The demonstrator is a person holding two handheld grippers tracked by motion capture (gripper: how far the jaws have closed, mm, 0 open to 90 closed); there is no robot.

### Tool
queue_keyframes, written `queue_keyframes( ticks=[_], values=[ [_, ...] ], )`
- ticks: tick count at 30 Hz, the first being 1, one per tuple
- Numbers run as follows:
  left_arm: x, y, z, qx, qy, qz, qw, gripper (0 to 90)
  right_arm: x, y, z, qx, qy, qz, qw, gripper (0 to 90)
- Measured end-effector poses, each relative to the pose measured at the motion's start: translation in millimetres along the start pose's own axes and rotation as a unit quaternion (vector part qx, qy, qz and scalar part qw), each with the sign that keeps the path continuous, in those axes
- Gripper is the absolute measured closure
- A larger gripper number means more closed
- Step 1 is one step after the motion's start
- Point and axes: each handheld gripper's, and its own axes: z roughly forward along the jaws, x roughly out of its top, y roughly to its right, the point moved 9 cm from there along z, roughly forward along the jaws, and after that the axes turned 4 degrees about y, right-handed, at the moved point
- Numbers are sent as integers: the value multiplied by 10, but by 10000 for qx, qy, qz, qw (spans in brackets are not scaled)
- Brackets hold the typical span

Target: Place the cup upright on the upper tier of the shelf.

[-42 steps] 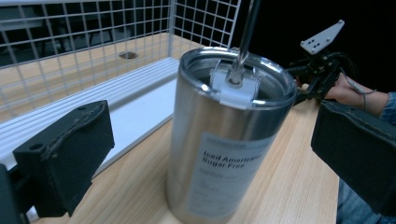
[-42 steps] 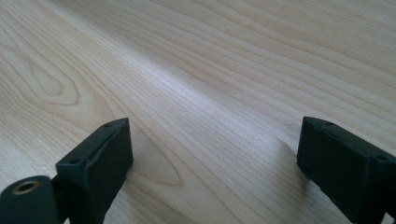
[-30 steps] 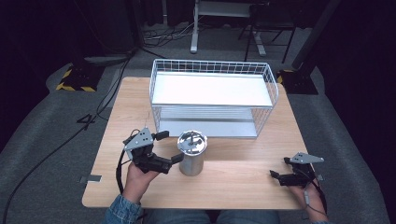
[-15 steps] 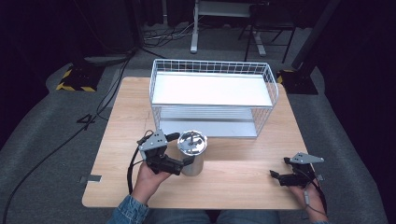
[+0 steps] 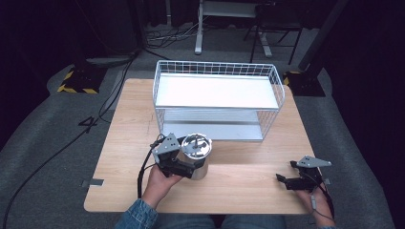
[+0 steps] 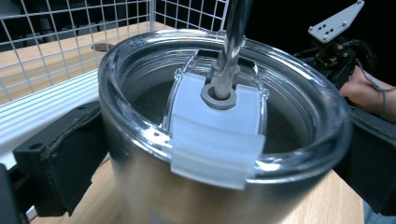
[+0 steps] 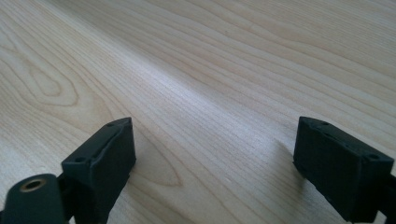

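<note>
The steel tumbler (image 5: 196,155) stands upright on the table (image 5: 248,181), just in front of the wire rack (image 5: 217,98). The left gripper (image 5: 188,168) has moved in from the tumbler's left since a second ago; its jaws now sit on either side of the tumbler's body, touching it. The right gripper (image 5: 286,181) rests well right of the tumbler, unmoved, jaws spread apart over bare wood.
</note>
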Motion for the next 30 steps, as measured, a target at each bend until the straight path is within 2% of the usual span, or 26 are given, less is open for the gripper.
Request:
queue_keyframes(
  ticks=[6, 8, 11, 15, 30],
  values=[
    [-12, 2, 46, 79, 21, 99, 9999, 0, 1, 2, -1, -6, 5, 8, 10000, 140],
    [-40, -1, 67, 125, -63, 133, 9998, 0, 1, 3, -1, -10, 10, 12, 10000, 143],
    [-71, -5, 82, 123, -133, 146, 9997, 3, 1, 4, -2, -12, 10, 15, 10000, 146],
    [-75, -8, 95, 84, -122, 145, 9998, 9, 2, 7, -2, -17, 13, 18, 10000, 148],
    [-72, -8, 79, 154, -134, 275, 9994, 22, 1, 7, -6, -37, 17, 37, 10000, 156]
  ],
)
